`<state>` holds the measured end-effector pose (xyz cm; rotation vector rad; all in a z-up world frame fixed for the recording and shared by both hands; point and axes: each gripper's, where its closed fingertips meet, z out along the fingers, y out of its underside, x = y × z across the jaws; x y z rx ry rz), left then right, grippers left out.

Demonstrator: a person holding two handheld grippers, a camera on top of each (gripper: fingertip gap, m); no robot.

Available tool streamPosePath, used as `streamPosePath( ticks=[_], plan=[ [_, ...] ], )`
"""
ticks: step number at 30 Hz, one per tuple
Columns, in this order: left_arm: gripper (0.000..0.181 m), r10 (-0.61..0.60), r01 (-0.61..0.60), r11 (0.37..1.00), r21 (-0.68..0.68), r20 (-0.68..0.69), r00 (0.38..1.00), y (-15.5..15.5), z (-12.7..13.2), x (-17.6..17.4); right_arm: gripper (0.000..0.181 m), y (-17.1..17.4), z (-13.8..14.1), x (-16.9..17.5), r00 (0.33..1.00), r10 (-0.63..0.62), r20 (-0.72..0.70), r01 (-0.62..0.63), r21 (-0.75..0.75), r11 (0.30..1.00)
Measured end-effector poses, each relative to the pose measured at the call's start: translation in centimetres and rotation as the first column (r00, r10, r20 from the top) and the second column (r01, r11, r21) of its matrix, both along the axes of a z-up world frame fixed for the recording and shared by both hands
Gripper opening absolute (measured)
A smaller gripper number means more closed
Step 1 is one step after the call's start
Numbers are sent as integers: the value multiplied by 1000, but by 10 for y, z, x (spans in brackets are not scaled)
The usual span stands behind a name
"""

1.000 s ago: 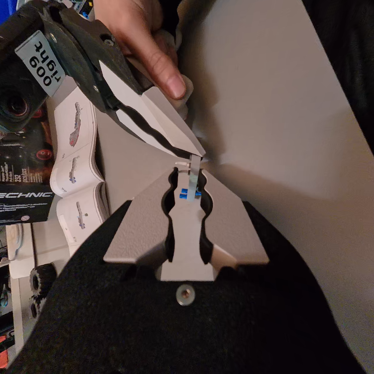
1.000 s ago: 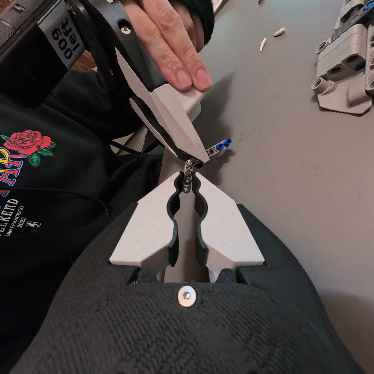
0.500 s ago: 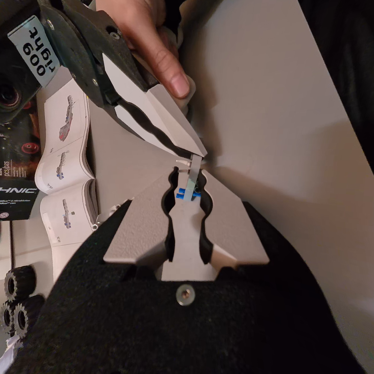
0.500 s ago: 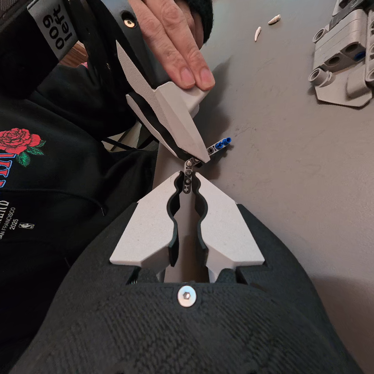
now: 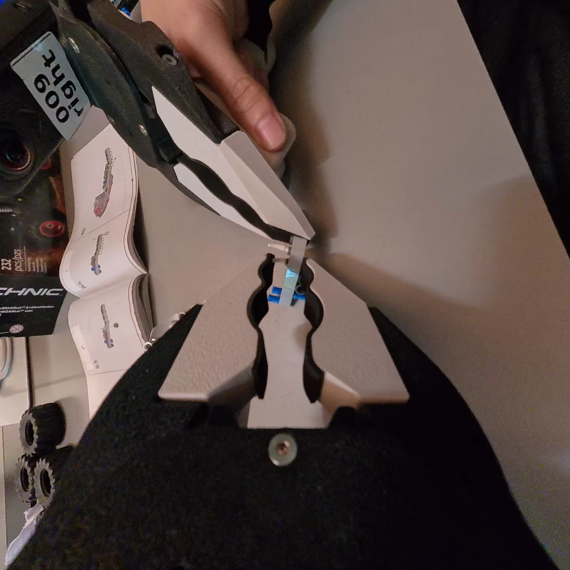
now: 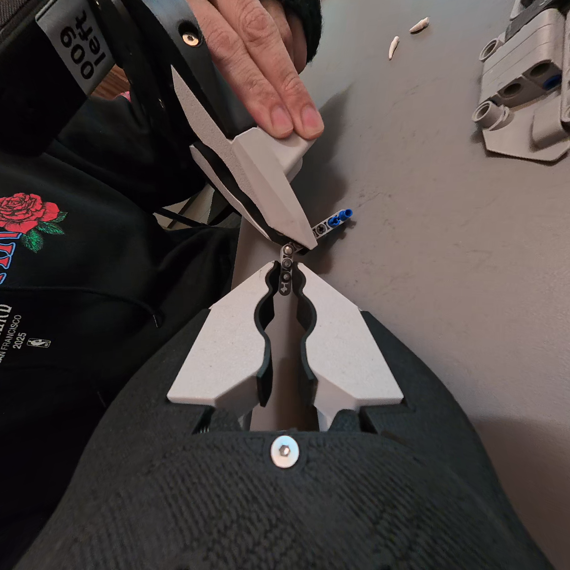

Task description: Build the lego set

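Observation:
My left gripper (image 5: pixel 287 259) is shut on a light grey beam (image 5: pixel 291 279) that carries blue pins (image 5: pixel 274 294). In the right wrist view the left gripper (image 6: pixel 303 245) comes in from the upper left, and the beam (image 6: pixel 320 229) and a blue pin (image 6: pixel 339 216) stick out past its tip. My right gripper (image 6: pixel 287 266) is shut on a thin grey liftarm with holes (image 6: pixel 285 277). The liftarm's far end meets the beam under the left tip. In the left wrist view the right gripper (image 5: pixel 303 239) reaches in from the upper left, tip to tip with the left. Both are held above the table.
An open instruction booklet (image 5: pixel 105 216), the set's dark box (image 5: pixel 27 246) and black tyres (image 5: pixel 40 431) lie at the left. A grey Technic assembly (image 6: pixel 524 92) and small white pieces (image 6: pixel 393 46) lie at the far right. A person's black hoodie (image 6: pixel 77 277) is close on the left. The tips of both grippers are at nearly the same place.
Both grippers keep their holds and stay tip to tip. The joined pieces and the views have only shifted slightly.

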<state>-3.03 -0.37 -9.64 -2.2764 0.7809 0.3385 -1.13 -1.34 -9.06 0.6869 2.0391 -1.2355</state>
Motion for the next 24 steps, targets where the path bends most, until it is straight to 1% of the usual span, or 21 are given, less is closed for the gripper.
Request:
streamPosePath(
  ticks=[3, 5, 8, 11, 15, 19, 21, 24],
  plan=[
    [17, 0, 1, 1000, 14, -5, 1000, 0, 1, 0, 6, 0, 1, 0, 1000, -1, 4, 1, -7, 1000],
    [18, -9, 10, 999, 34, -48, 999, 0, 4, 0, 6, 0, 1, -1, 1000, -8, 7, 8, -10, 1000],
    [26, -28, 36, 997, 70, -108, 994, 3, 13, 3, 6, 0, 2, -3, 1000, -16, 8, 17, -16, 1000],
    [28, -47, 58, 997, 60, -164, 985, 4, 14, 4, 6, 0, 2, -2, 1000, -13, 9, 13, -18, 1000],
    [23, -81, 90, 995, 41, -190, 979, 5, 13, 4, 6, 0, 3, -1, 1000, -8, 10, 9, -20, 1000],
    [26, -108, 118, 993, 28, -248, 963, 7, 14, 4, 6, 0, 3, -1, 1000, -8, 12, 8, -24, 1000],
    [20, -125, 129, 992, -2, -270, 955, 6, 11, 5, 6, 0, 3, -1, 1000, -9, 13, 9, -24, 1000],
    [20, -133, 135, 991, -15, -290, 948, 6, 10, 5, 6, 0, 3, -1, 1000, -5, 14, 5, -22, 1000]
  ],
)
